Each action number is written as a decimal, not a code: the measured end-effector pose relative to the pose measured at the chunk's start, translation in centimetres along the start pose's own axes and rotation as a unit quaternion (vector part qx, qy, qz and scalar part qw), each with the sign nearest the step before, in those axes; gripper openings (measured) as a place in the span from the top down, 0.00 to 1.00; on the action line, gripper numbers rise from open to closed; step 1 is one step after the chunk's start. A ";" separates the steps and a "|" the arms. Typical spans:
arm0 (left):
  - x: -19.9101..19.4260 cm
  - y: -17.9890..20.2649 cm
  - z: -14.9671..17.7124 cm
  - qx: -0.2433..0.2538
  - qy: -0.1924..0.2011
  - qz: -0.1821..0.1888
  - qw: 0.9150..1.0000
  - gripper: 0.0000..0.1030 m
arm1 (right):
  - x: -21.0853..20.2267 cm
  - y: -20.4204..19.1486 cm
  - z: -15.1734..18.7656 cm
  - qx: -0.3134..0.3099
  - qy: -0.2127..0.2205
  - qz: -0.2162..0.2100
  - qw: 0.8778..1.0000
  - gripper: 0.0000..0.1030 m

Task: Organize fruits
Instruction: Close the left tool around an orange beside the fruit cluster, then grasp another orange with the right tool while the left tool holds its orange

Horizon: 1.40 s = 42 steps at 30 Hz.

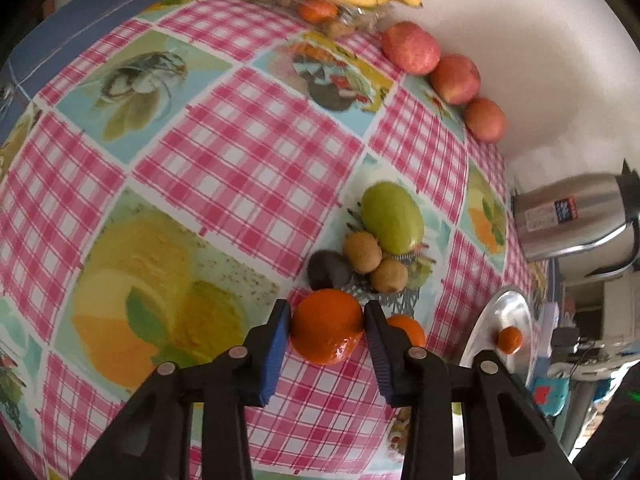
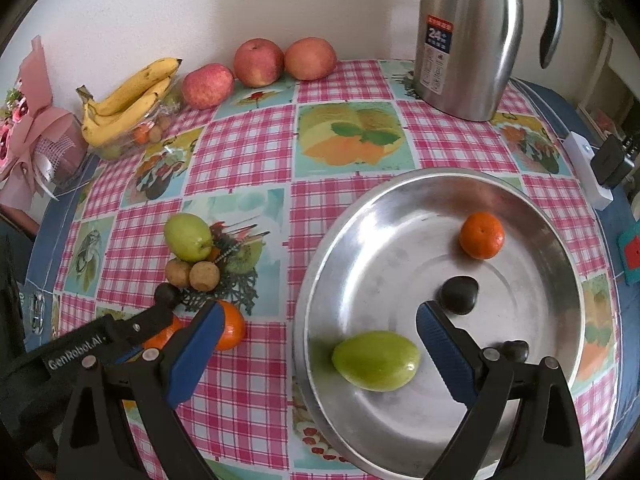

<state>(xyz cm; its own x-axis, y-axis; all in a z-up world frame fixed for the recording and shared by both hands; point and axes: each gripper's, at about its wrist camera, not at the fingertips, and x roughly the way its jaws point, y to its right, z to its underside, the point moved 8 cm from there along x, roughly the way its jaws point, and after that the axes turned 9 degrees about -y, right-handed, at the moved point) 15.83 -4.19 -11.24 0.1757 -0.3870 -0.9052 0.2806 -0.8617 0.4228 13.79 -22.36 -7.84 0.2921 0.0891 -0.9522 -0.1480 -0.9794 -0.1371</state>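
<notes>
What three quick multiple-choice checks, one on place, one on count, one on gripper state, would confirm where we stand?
1. Where is the kettle?
A. In the pan
B. On the table behind the pan
C. Beside the bananas

2. How many red apples line the wall?
A. Three
B. One
C. Five

3. What is the left gripper doing?
A. Open over the pan
B. Shut on a kiwi
C. Shut on an orange

Answers:
1 B, it stands on the cloth beyond the pan's far rim.
2 A, the apples sit in a row of three.
3 C, both blue pads press the orange's sides.
</notes>
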 end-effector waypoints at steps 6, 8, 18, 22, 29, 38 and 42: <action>-2.7 -2.6 -1.5 -0.046 0.045 -0.004 0.998 0.61 | 0.4 -2.4 0.2 -0.032 -0.002 -0.033 0.999 0.06; -3.5 -3.6 -1.8 -0.063 0.057 -0.003 0.996 0.61 | 0.5 -3.4 0.3 -0.040 -0.003 -0.050 0.998 0.06; -4.9 -5.0 -2.3 -0.089 0.075 0.008 0.993 0.61 | 1.5 -7.9 1.4 -0.120 0.002 -0.050 0.992 0.07; -4.4 -5.0 -2.3 -0.091 0.070 0.007 0.993 0.61 | 2.9 -8.0 1.9 -0.137 -0.010 -0.026 0.990 0.11; -4.0 -5.4 -2.3 -0.097 0.064 0.006 0.993 0.61 | 4.4 -8.0 2.3 -0.148 -0.018 -0.007 0.989 0.17; -3.9 -5.3 -2.4 -0.090 0.062 0.005 0.994 0.61 | 5.0 -7.8 2.3 -0.154 -0.018 0.008 0.988 0.51; -3.7 -5.2 -2.4 -0.088 0.061 0.005 0.994 0.61 | 5.0 -7.8 2.2 -0.152 -0.018 0.002 0.988 0.57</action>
<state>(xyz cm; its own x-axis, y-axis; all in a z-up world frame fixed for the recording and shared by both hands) 16.02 2.53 -9.95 0.2890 -0.3444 -0.8932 0.4372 -0.7826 0.4432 14.30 -13.87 -12.10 0.2580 0.0857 -0.9623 0.1438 -0.9884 -0.0495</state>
